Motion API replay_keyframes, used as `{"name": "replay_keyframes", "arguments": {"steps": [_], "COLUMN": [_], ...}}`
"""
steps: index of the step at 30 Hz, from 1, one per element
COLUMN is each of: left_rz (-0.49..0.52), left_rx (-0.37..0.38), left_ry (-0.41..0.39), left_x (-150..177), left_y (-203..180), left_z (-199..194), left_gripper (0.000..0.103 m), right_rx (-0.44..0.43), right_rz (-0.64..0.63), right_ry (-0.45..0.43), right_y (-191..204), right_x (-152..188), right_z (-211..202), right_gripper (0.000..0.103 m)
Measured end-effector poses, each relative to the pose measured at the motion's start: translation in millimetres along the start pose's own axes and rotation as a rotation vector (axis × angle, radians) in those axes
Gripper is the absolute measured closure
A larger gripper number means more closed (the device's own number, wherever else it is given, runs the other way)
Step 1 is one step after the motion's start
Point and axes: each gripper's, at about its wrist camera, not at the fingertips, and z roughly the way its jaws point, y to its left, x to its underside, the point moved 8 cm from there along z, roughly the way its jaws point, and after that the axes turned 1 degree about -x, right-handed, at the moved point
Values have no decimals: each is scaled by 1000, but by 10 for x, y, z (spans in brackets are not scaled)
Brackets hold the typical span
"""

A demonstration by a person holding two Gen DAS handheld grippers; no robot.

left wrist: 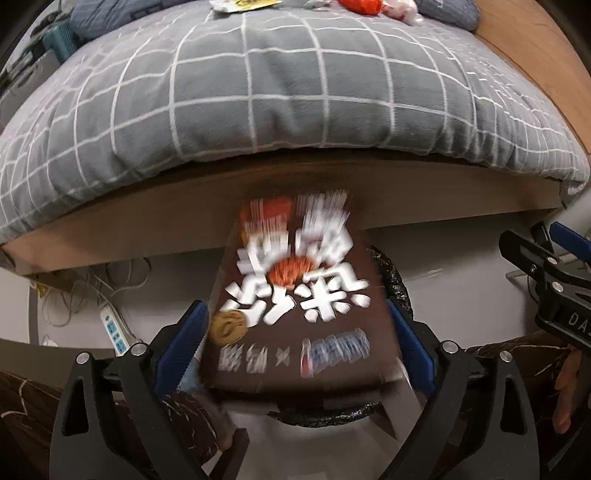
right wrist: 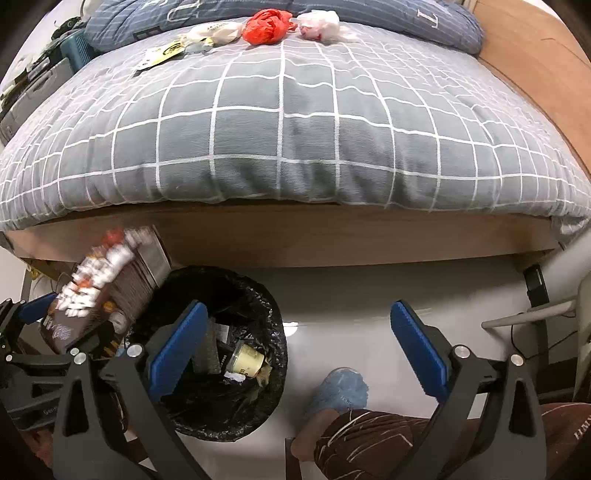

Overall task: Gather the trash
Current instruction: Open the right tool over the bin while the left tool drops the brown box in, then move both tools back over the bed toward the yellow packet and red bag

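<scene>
Item in hand: you are clamping your left gripper (left wrist: 295, 354) on a brown snack box (left wrist: 295, 295), poised above the black-lined bin (right wrist: 221, 354). Your right gripper (right wrist: 295, 350) is standing wide apart, holding nothing. Deposited: a pale cup (right wrist: 245, 360) and scraps are lying in the bin. Outstanding: a red bag (right wrist: 267, 26), a white bag (right wrist: 319, 24), a wrapped bundle (right wrist: 214, 33) and a yellow packet (right wrist: 162, 55) are waiting at the bed's (right wrist: 295, 147) far end. Box lettering is blurring; unreadable.

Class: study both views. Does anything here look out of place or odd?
Yes. Trash lies at the far end of the bed: a red plastic bag, a white bag and a yellow wrapper. Litter does not belong on bedding; the bin stands on the floor.
</scene>
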Motion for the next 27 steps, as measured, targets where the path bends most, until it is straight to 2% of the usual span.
{"name": "replay_keyframes", "arguments": {"steps": [9,17,21,27], "left_rz": [-39,-81,-100,-116], "left_rx": [-10,-32,-36,-32], "left_ry": [-47,-201,-241,-285], "left_x": [-133,-484,-616,-811], "left_y": [75,328,401,446], "left_z": [-191,-678,-821,-920], "left_gripper": [6,6,6,6], "right_rx": [23,-2,-6,-1], "right_rz": [-41,-41,-68,-75], "right_ry": [-68,-184,-261,-309], "right_y": [142,219,318,369], "right_x": [-145,-465,-667,-885], "right_z": [-132,-420,-598,-708], "right_gripper": [8,8,8,8]}}
